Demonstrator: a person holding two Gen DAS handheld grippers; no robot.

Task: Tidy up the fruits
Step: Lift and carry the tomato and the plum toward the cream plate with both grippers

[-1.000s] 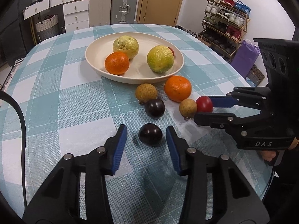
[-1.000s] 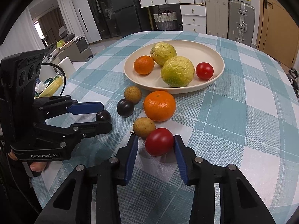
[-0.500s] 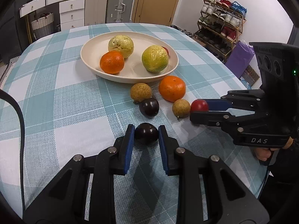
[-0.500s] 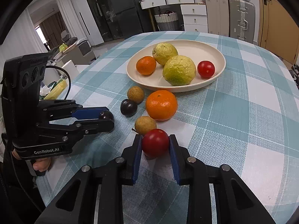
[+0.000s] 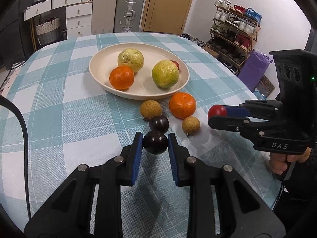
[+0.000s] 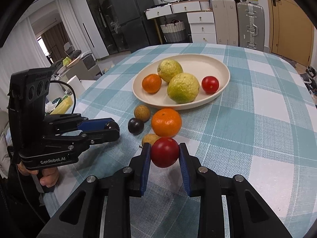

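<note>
My left gripper [image 5: 155, 141] is shut on a dark plum [image 5: 155, 142], held just above the checked cloth; from the right wrist view this gripper [image 6: 114, 128] sits at the left. My right gripper [image 6: 164, 154] is shut on a red tomato [image 6: 165, 152], lifted slightly; its tomato [image 5: 217, 111] shows at the right in the left wrist view. A cream plate [image 5: 103, 83] holds two green guavas [image 5: 165, 74], an orange [image 5: 121, 77] and a small tomato [image 6: 210, 84]. On the cloth lie a big orange [image 6: 166, 122], a second plum [image 6: 135, 126] and two brown longans [image 5: 150, 109].
The round table [image 6: 267, 103] has a teal checked cloth, its edge close on the right in the left wrist view. A black cable [image 5: 21, 123] crosses the left side. A shoe rack [image 5: 233, 29], drawers and suitcases stand beyond the table.
Both grippers closed: the left on the near plum, the right on the tomato. Both fruits now sit lifted a little off the cloth.
</note>
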